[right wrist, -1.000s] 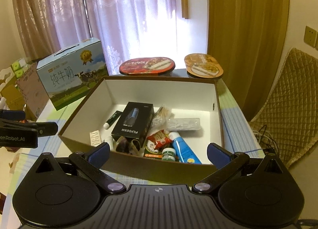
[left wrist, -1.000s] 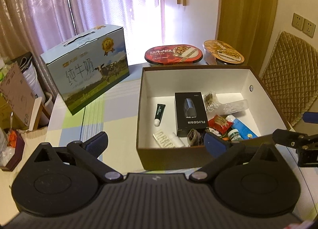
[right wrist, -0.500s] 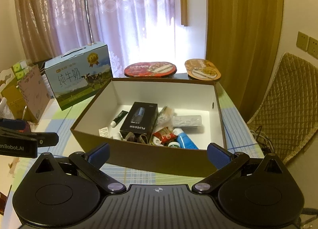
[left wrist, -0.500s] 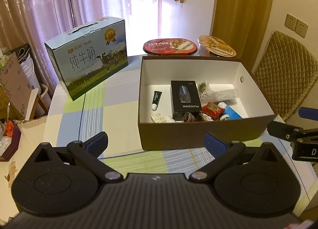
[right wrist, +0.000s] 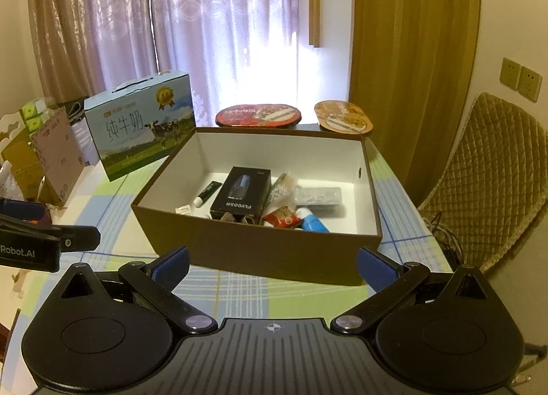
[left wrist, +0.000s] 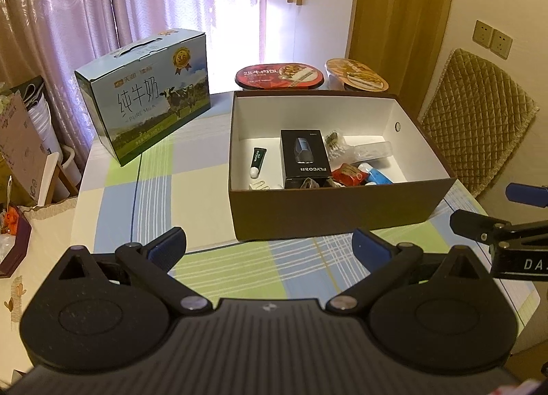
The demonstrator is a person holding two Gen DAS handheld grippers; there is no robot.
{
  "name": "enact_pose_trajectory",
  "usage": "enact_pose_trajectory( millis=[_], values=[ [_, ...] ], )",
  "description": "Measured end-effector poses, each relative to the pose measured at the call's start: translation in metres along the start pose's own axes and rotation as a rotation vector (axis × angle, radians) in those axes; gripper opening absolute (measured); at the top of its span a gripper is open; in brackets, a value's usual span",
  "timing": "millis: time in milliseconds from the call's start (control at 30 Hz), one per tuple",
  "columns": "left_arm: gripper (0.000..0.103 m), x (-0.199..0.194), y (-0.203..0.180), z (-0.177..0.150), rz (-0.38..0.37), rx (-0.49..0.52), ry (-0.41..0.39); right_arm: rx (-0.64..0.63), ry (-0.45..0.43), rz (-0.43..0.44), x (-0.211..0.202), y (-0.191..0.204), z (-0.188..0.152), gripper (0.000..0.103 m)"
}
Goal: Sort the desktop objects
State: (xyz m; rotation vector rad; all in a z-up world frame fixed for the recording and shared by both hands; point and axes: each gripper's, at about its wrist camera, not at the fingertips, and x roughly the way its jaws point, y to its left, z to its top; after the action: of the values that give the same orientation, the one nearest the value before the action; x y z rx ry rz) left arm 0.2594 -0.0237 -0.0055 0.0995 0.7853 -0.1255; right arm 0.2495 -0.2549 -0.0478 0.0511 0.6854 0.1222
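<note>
Left gripper point(left wrist: 269, 244) hangs spread and empty over the checked tablecloth point(left wrist: 154, 196), short of the brown box point(left wrist: 339, 210); inside lie a black carton point(left wrist: 304, 158), a small tube point(left wrist: 257, 162) and other bits; a milk carton point(left wrist: 147, 93) and two meal tubs point(left wrist: 279, 76) stand outside. Right gripper point(right wrist: 272, 268) is likewise spread, holding nothing, just before the box point(right wrist: 260, 247); the small items seem gathered, so sorting looks largely done, unless the outside goods count.
</note>
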Motion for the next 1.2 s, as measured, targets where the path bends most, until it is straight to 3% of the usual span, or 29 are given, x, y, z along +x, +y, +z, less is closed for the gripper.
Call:
enact_pose_trajectory(
  millis=[667, 1200],
  values=[
    [0.102, -0.001, 0.006, -0.027, 0.002, 0.023, 0.049, -0.009, 0.018, -0.033, -0.009, 0.014, -0.019, 0.101],
    [0.102, -0.001, -0.009, -0.030, 0.050, 0.026, 0.047, -0.043, 0.032, -0.001, -0.001, 0.005, -0.020, 0.101]
  ],
)
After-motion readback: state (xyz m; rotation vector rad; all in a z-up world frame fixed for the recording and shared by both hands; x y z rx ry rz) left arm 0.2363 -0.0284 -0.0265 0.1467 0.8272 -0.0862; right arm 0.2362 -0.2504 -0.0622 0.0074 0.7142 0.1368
